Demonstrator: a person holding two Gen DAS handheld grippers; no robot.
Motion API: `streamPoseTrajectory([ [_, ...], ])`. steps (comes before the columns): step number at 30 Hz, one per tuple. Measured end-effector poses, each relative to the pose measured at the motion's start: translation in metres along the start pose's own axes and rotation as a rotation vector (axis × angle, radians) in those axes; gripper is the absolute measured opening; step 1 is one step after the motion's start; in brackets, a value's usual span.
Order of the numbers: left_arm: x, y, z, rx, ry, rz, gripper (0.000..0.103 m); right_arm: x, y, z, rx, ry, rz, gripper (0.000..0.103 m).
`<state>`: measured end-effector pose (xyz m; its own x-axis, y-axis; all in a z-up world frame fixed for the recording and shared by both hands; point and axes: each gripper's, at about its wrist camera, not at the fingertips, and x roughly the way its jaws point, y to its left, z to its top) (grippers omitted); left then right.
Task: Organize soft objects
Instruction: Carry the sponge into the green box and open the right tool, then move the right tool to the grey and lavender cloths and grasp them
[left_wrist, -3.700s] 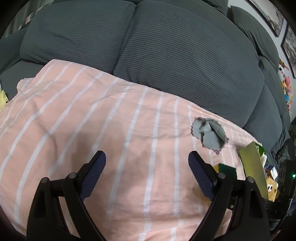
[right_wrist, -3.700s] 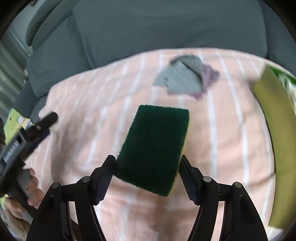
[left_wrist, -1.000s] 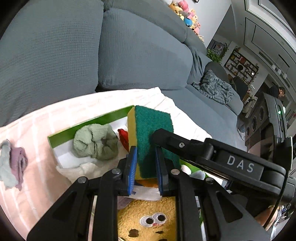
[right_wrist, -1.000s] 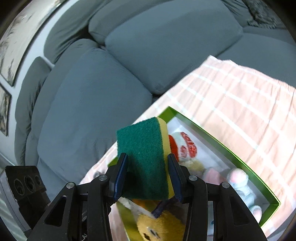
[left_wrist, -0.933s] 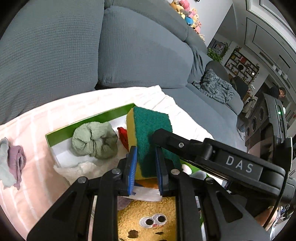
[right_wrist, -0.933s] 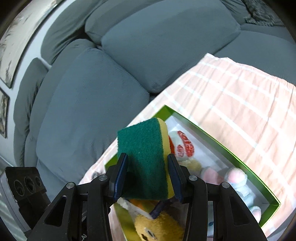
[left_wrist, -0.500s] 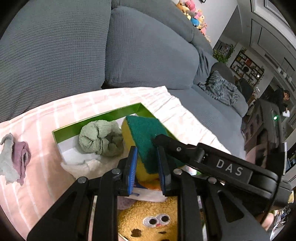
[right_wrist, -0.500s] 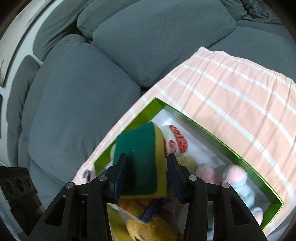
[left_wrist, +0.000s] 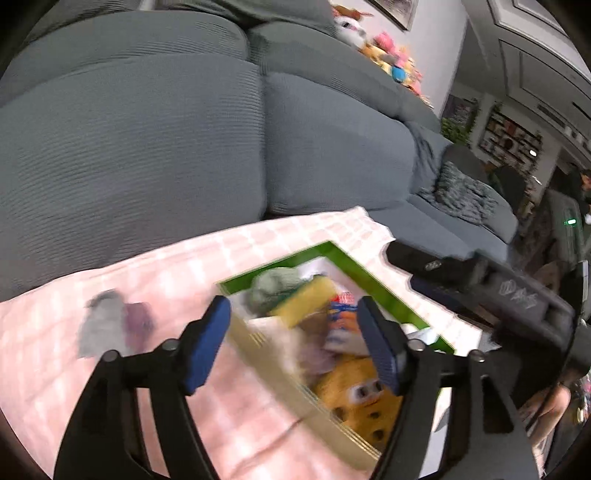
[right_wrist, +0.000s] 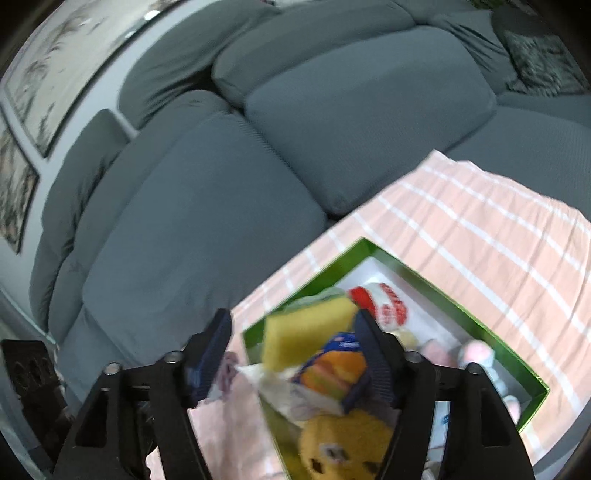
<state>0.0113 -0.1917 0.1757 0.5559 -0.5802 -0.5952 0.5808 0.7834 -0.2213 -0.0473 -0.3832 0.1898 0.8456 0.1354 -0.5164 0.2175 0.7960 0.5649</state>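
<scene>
At the bottom of each wrist view, the left gripper (left_wrist: 293, 345) and the right gripper (right_wrist: 293, 350) stood released, jaws having just opened, nothing pressed between their pads. Just beyond them the sponge (right_wrist: 306, 332), yellow side up, lay tilted inside the green box (right_wrist: 480, 325), in the lower centre of the frame, among a yellow plush toy (right_wrist: 343, 439), a red-and-white toy (right_wrist: 386, 304) and a green cloth (left_wrist: 273, 286). The box sat on a pink striped sheet (right_wrist: 498, 221). A grey-and-purple rag (left_wrist: 110, 326) lay left on the sheet. Behind rose the grey sofa (left_wrist: 147, 129).
</scene>
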Motion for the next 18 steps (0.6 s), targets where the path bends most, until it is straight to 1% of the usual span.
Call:
streamPoseTrajectory([
  [1, -0.009, 0.011, -0.003, -0.013, -0.012, 0.029, 0.078, -0.001, 0.006, -0.001, -0.014, -0.006, 0.012, 0.077],
  [4, -0.027, 0.038, -0.014, -0.051, -0.023, 0.103, 0.078, -0.001, 0.028, -0.008, -0.055, -0.007, 0.055, 0.080],
  [6, -0.041, 0.062, -0.024, -0.078, -0.011, 0.165, 0.078, 0.002, 0.043, -0.013, -0.082, 0.002, 0.086, 0.089],
  [8, -0.057, 0.089, -0.037, -0.133, -0.015, 0.235, 0.080, 0.009, 0.061, -0.021, -0.121, 0.018, 0.122, 0.090],
  [9, -0.063, 0.100, -0.043, -0.160, -0.016, 0.254, 0.081, 0.013, 0.067, -0.025, -0.134, 0.028, 0.130, 0.092],
  [11, -0.075, 0.123, -0.058, -0.216, -0.007, 0.276, 0.080, 0.024, 0.085, -0.035, -0.163, 0.059, 0.144, 0.095],
  [13, -0.088, 0.146, -0.074, -0.269, 0.008, 0.323, 0.081, 0.034, 0.099, -0.047, -0.197, 0.085, 0.165, 0.095],
  [14, -0.097, 0.159, -0.085, -0.301, 0.011, 0.364, 0.081, 0.041, 0.106, -0.053, -0.216, 0.102, 0.179, 0.095],
  [15, -0.102, 0.166, -0.093, -0.319, 0.006, 0.387, 0.080, 0.050, 0.113, -0.060, -0.230, 0.124, 0.185, 0.095],
  [18, -0.113, 0.187, -0.120, -0.375, 0.011, 0.430, 0.081, 0.082, 0.129, -0.081, -0.264, 0.205, 0.154, 0.095],
])
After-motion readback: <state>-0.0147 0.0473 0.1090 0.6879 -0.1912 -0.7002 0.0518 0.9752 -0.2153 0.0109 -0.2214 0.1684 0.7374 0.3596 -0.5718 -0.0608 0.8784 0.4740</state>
